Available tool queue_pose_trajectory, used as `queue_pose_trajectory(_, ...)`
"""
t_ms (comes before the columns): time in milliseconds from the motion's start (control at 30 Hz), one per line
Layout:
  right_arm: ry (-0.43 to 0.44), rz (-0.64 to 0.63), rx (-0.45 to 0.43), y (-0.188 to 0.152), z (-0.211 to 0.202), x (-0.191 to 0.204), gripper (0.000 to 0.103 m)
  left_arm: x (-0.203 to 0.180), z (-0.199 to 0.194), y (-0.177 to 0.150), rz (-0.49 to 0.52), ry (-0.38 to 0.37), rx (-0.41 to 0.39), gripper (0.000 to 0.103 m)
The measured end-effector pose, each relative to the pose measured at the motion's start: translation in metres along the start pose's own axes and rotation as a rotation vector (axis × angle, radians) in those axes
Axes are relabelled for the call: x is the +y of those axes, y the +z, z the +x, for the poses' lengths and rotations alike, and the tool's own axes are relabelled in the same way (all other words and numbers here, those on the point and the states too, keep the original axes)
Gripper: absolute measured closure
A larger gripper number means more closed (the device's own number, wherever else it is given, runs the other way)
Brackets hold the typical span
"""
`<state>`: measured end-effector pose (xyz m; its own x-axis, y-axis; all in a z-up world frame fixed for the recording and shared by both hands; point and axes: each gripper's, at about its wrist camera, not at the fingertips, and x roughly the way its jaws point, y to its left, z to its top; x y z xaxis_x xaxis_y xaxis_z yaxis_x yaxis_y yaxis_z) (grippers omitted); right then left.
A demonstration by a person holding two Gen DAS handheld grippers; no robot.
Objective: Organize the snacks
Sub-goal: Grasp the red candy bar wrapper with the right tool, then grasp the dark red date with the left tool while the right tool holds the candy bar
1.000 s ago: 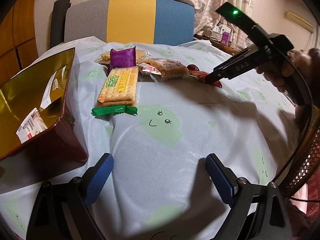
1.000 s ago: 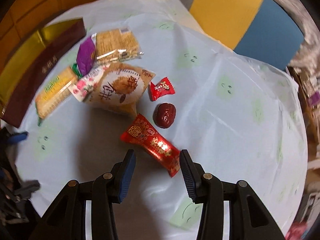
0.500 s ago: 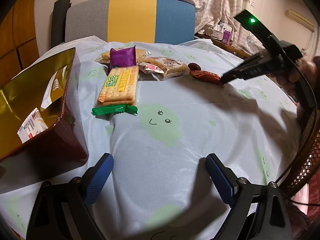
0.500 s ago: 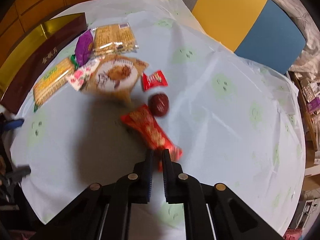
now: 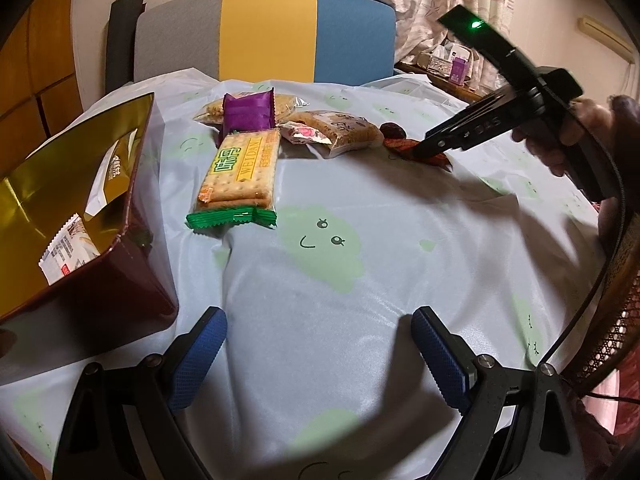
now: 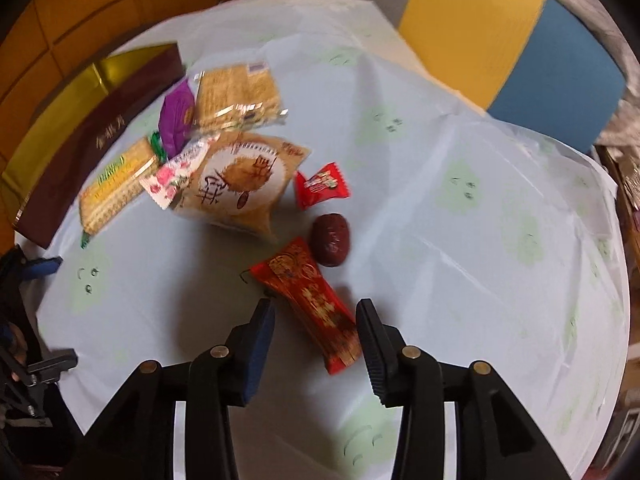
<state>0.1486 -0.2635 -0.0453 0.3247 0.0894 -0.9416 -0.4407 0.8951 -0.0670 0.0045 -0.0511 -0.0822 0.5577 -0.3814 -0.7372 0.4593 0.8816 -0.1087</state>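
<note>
A long red snack packet (image 6: 308,300) lies on the pale tablecloth (image 6: 460,280). My right gripper (image 6: 316,332) points down over it, jaws opening, one finger on each side of the packet and neither pad pressing it. Beside it sit a dark red date (image 6: 331,240) and a small red candy (image 6: 320,185). Further left are a brown cake packet (image 6: 244,184), a purple packet (image 5: 248,112) and a green-ended cracker pack (image 5: 240,172). My left gripper (image 5: 320,356) hangs open over bare cloth, next to a maroon, gold-lined box (image 5: 120,292).
The box holds a few white wrappers (image 5: 68,248). A chair with a grey, yellow and blue back (image 5: 264,32) stands behind the round table. A wicker seat (image 5: 616,320) is at the right edge. A side shelf with small items (image 5: 452,64) is behind.
The right gripper's jaws were apart, then shut near the red packet's end, and now stand apart around it. It shifted slightly along the packet. The left gripper kept still.
</note>
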Motion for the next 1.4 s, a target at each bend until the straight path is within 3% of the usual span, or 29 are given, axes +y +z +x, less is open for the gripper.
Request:
queue_pose_trajectory(100,-0.029,-0.030,0.013,0.007,0.011,0.001,0.059,0.000,0.000,0.000,0.001,0.000,0.001,0.009)
queue_pose_trajectory(233,-0.048,-0.043,0.022,0.007,0.010,-0.003,0.076,0.000,0.000,0.000,0.001,0.000,0.001,0.009)
queue_pose_trajectory(433,-0.107,-0.041,0.040,-0.016,0.000,-0.003,0.077,0.000,0.000,0.002,-0.002,0.005,0.008,0.009)
queue_pose_trajectory(633,-0.124,0.046,0.052,-0.042,0.002,-0.023,0.076,-0.010,-0.003,0.009,0.043,0.040,0.032,0.013)
queue_pose_trajectory(967,-0.105,0.104,0.066,-0.046,0.010,-0.035,0.075,-0.028,-0.016,0.060,0.039,-0.070,0.025,0.020)
queue_pose_trajectory(1000,-0.104,0.109,0.067,-0.045,0.011,-0.035,0.072,-0.032,-0.015,0.070,0.045,-0.082,0.020,0.022)
queue_pose_trajectory(1067,-0.105,0.122,0.067,-0.043,0.012,-0.039,0.070,-0.037,-0.013,0.085,0.047,-0.111,0.022,0.041)
queue_pose_trajectory(1167,-0.097,0.144,0.061,-0.037,0.019,-0.054,0.069,-0.043,0.001,0.111,0.035,-0.163,0.059,0.058)
queue_pose_trajectory(1233,-0.091,0.154,0.052,-0.035,0.017,-0.058,0.069,-0.045,0.015,0.131,-0.013,-0.220,0.103,0.065)
queue_pose_trajectory(1400,-0.087,0.163,0.053,-0.032,0.017,-0.064,0.069,-0.051,0.043,0.169,-0.102,-0.287,0.154,0.068)
